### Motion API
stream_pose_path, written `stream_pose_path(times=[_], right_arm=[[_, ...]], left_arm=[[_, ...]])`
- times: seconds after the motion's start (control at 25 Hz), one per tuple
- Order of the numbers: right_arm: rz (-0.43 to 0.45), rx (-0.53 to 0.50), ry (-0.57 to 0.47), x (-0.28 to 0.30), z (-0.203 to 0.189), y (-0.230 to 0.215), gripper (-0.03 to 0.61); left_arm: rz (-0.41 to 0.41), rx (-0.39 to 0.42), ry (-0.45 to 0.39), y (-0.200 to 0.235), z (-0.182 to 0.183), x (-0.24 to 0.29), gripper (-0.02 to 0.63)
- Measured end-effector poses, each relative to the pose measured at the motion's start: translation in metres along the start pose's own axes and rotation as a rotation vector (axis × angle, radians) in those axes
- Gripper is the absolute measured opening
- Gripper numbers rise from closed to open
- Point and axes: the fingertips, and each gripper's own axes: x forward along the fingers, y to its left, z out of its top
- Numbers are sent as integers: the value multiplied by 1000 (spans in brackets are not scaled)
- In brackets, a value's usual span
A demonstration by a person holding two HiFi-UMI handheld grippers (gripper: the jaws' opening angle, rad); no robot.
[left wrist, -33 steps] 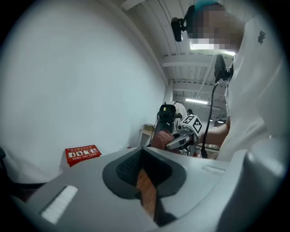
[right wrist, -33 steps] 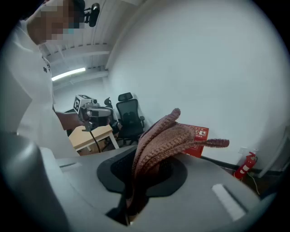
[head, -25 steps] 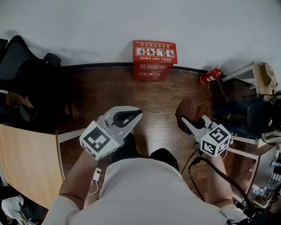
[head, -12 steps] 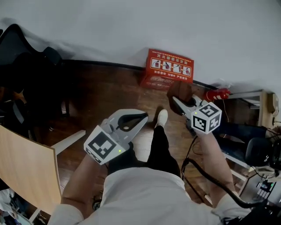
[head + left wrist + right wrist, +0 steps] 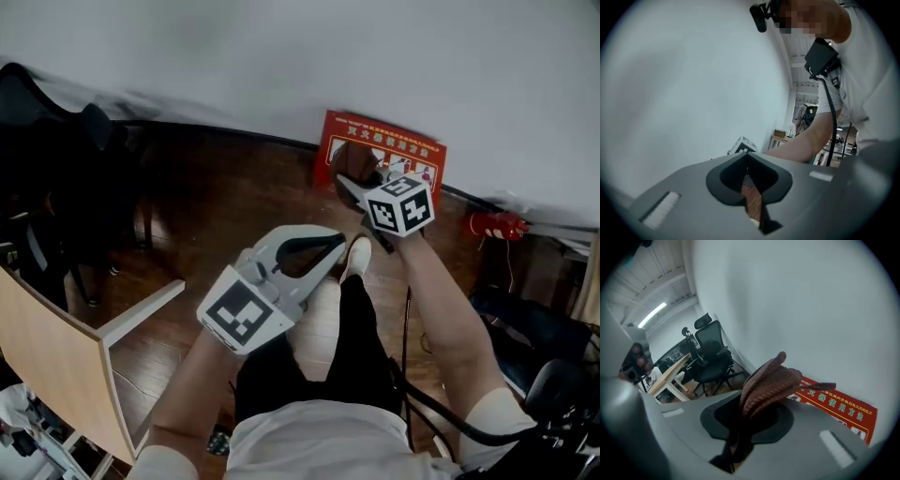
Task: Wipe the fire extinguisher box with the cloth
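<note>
While the person stands on the dark wood floor (image 5: 206, 216), a pale wall (image 5: 281, 56) fills the whole top of the head view, w/ floor meeting it along a black skirting line. At lower left of that frame sits a light wooden worktop (image 5: 47, 356); a black office chair (image 5: 56, 178) is at upper left, mostly in shadow.

Fire extinguisher box (image 5: 422, 155) – red w/ printed panels – stands on the floor against the wall, upper right of centre; in the right gripper view its red side (image 5: 839, 406) shows at lower right, behind the jaws.

Left hand-held gripper (image 5: 337, 242) is at frame centre, held above the floor, well apart from the box. Its own view has the jaws (image 5: 748, 157) together at the tips, nothing btwn them – only floor seen through the gap.

Right hand-held gripper (image 5: 349, 183) is at upper right of centre, directly in front of the box. Its jaws (image 5: 754, 401) are clamped on the brown knitted cloth (image 5: 768, 380), which bunches out past the tips. Cloth (image 5: 356, 157) overlaps the box's left part in the head view; can't tell if it touches.

White shoe (image 5: 356, 255) sits just below the right hand-held gripper. Small red extinguisher (image 5: 497, 225) lies on the floor at right, near the box.
</note>
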Motion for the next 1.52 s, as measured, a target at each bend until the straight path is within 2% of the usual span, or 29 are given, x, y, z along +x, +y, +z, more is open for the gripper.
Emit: stream_pose_path(times=[0.2,0.4,0.72,1.04,1.32,1.52], right_arm=[[26,6,53,34,-7,-54,54],[46,44,82,45,-28,-95,54],[4,120,89,-6,-63,-164,53],[-41,213,63,-71,-106,-221,52],[5,273,10,-115,-136,-251,52],[0,318,-7,-127,-164,-264,52]], left_arm=[[-48,-26,13,13,-1,80,2],[-105,-11,2,22,-2,130,2],[-185,-4,50,24,-12,183,2],[-277,43,104,16,-15,238,2],[-343,62,134,1,-20,288,2],[-382,71,152,-5,-36,319,2]])
